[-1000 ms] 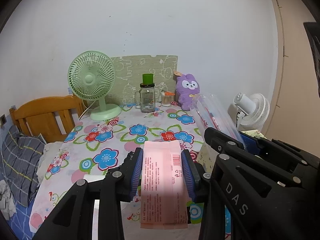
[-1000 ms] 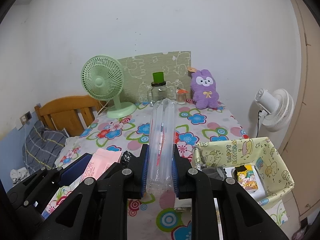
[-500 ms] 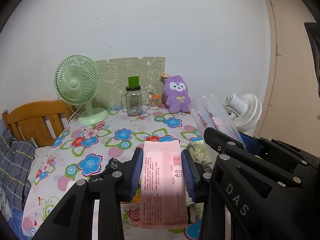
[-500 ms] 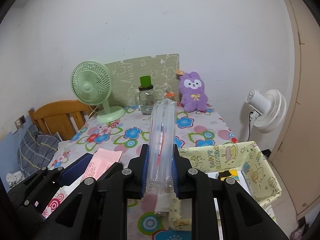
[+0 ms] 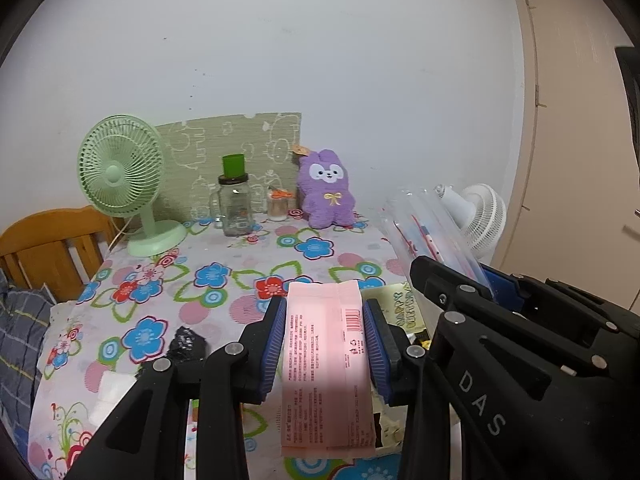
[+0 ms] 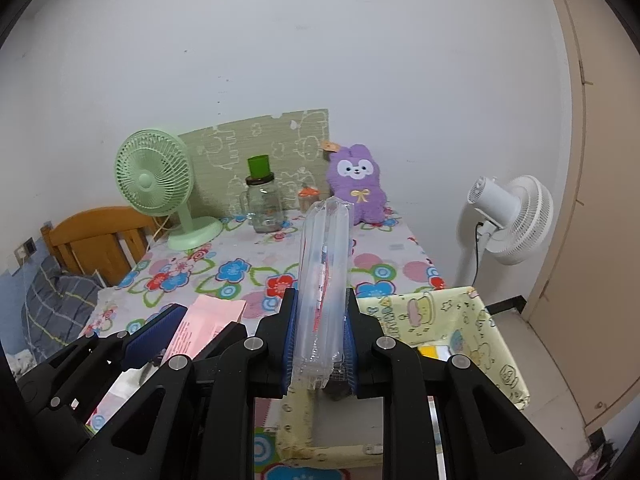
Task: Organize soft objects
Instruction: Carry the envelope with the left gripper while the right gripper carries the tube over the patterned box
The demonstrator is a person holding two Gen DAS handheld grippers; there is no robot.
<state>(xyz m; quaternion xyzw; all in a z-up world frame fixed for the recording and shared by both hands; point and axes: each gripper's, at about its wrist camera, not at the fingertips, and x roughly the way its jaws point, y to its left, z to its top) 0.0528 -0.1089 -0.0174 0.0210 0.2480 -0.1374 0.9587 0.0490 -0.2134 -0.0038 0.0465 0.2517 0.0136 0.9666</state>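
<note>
My left gripper (image 5: pixel 326 320) is shut on a flat pink packet (image 5: pixel 326 368) with a barcode, held above the table's right front part. My right gripper (image 6: pixel 320 320) is shut on a clear inflated plastic pack (image 6: pixel 322 280) with a red-and-white item inside; it also shows in the left wrist view (image 5: pixel 432 236). The right gripper hangs over the yellow cartoon-print fabric bin (image 6: pixel 476 328), which stands at the table's right front corner. A purple plush bunny (image 6: pixel 358 184) sits at the back of the table. The pink packet shows in the right wrist view (image 6: pixel 208 320).
A floral tablecloth (image 5: pixel 208 280) covers the table. A green desk fan (image 5: pixel 124 176), a glass jar with green cup (image 5: pixel 236 200) and a small jar (image 5: pixel 278 204) stand at the back. A black object (image 5: pixel 188 344) lies front left. A white floor fan (image 6: pixel 508 216), a door and a wooden bed frame (image 6: pixel 96 240) surround it.
Both grippers have moved to the right and back from the table with their items still held. The fabric bin now lies under the right gripper.
</note>
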